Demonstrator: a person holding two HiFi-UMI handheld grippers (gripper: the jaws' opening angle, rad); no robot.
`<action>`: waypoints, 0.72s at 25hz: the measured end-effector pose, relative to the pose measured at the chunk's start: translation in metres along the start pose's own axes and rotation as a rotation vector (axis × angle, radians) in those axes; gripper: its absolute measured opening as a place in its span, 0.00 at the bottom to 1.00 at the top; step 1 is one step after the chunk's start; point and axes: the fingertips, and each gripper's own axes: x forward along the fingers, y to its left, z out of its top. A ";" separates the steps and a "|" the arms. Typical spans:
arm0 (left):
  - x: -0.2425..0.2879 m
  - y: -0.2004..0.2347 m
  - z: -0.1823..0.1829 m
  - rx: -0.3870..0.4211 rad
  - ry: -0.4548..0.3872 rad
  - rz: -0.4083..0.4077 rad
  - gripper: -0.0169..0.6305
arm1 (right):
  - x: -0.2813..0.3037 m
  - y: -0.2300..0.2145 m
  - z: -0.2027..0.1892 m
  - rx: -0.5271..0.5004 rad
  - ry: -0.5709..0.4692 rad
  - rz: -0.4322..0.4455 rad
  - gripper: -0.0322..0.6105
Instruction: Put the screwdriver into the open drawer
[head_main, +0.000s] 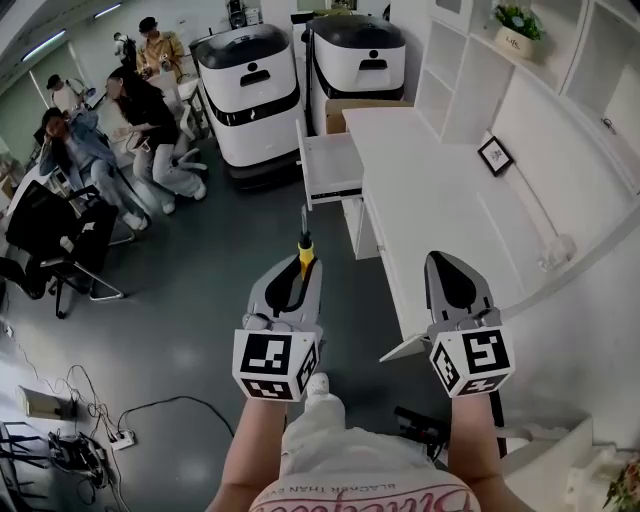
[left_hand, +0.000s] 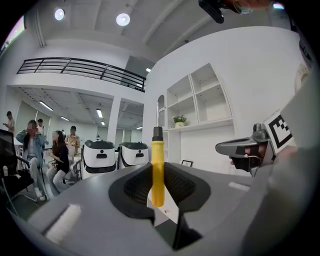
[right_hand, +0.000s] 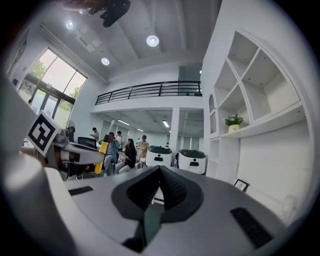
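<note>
Clamping one yellow screwdriver (left_hand: 157, 170), tip up, in left gripper (head_main: 298, 280), short of the single open drawer (head_main: 335, 170). Pinching jaws of right gripper (head_main: 448, 265) together on nothing.

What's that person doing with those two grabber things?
A person holds a gripper in each hand. The left gripper has its jaws closed on a yellow-handled screwdriver. The right gripper is shut and empty. The open drawer of the white desk is ahead, and the screwdriver is not in it yet.
</note>
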 end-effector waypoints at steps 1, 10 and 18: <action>0.010 0.009 0.001 0.002 -0.001 -0.006 0.15 | 0.014 -0.001 0.001 0.002 0.003 -0.006 0.06; 0.065 0.102 0.010 -0.003 0.003 -0.040 0.15 | 0.115 0.017 0.020 -0.008 0.009 -0.053 0.06; 0.093 0.139 -0.002 -0.025 0.021 -0.057 0.15 | 0.154 0.018 0.011 -0.004 0.044 -0.081 0.06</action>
